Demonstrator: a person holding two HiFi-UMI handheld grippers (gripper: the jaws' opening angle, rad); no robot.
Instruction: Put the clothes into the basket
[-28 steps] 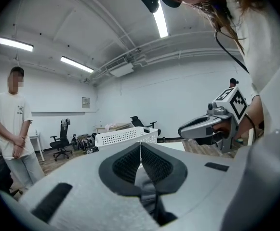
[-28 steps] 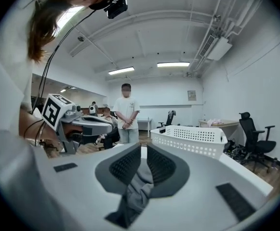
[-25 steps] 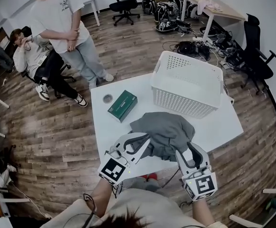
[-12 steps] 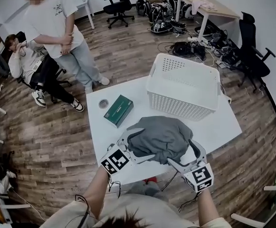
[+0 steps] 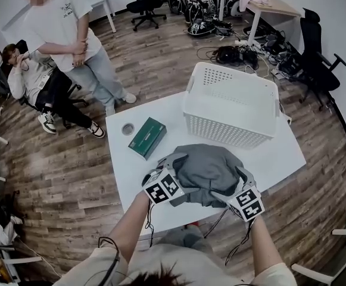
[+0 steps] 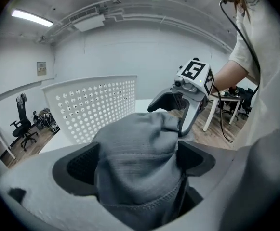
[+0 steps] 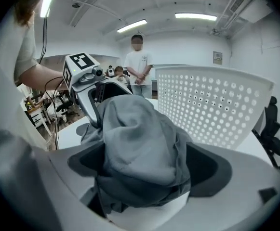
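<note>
white table (image 5: 125, 165) | on it: basket (image 5: 220, 133), grey garment (image 5: 205, 168), green box (image 5: 147, 137), tape roll (image 5: 127, 128)

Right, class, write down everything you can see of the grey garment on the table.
The grey garment is soft, knit-looking cloth with a stitched hem, crumpled in a rounded heap on the white table, in front of the white basket, not in it. Its near edges lie between the jaws of the left gripper and the right gripper; both pairs have just been opening and stand wide, not pinching it.
</note>
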